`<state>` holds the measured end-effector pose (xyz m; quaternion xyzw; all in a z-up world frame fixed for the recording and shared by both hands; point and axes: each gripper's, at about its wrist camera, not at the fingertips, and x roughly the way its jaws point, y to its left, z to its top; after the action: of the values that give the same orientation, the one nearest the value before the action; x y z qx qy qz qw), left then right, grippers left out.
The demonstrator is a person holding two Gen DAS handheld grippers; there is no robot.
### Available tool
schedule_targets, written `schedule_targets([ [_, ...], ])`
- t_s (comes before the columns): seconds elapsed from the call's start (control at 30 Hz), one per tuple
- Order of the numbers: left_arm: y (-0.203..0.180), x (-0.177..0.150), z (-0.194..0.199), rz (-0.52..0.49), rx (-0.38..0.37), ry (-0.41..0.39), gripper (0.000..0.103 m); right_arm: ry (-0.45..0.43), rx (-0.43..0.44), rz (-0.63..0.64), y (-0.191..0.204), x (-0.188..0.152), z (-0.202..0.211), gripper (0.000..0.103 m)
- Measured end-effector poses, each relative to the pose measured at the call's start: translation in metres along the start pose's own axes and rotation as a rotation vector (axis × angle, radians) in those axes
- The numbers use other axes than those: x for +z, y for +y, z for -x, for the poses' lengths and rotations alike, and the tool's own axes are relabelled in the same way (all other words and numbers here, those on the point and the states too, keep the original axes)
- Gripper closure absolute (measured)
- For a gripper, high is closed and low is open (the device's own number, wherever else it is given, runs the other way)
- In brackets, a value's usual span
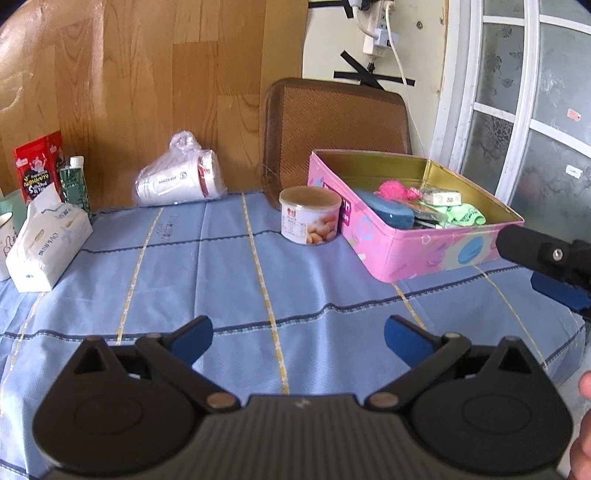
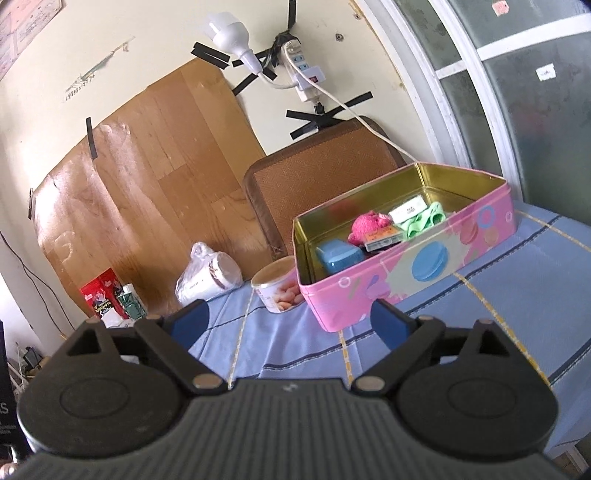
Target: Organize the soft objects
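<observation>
With both my left tongs [image 1: 297,338] and right tongs [image 2: 290,321] spread and empty, I'd approach the tissue pack [image 1: 48,245] low and pinch gently before carrying it to the pink tin [image 1: 424,251].

Table [image 1: 229,266] covered by blue cloth with yellow and dark stripes. Behind it, cream wall [image 2: 140,55] with a wood-grain sheet [image 1: 147,92] taped on, black tape strips at the sheet's edges. Right of the sheet, brown woven chair back [image 1: 332,122] leans against the wall. Above the chair back, white power strip [image 2: 304,70] taped up, white cord hanging down, white bulb [image 2: 229,33] just left of it. Right of the chair back, white-framed frosted glass door [image 1: 535,110]. Daylight, bright.
</observation>
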<state>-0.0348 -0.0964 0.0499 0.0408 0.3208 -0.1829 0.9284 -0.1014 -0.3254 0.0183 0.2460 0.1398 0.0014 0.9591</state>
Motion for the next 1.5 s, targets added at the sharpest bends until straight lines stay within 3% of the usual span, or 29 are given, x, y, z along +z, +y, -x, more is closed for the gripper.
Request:
schedule_targets([
  [0.2, -0.009, 0.001, 0.007, -0.074, 0.086, -0.063, 0.0, 0.008, 0.005, -0.006, -0.002, -0.001, -0.003, 0.007],
  [0.57, -0.013, 0.0, 0.005, -0.083, 0.129, -0.1, 0.0, 0.009, -0.002, -0.033, -0.011, -0.005, -0.003, 0.007],
  [1.5, -0.027, -0.001, -0.004, -0.111, 0.086, -0.041, 0.0, 0.015, -0.013, -0.088, -0.026, -0.009, -0.004, 0.007],
])
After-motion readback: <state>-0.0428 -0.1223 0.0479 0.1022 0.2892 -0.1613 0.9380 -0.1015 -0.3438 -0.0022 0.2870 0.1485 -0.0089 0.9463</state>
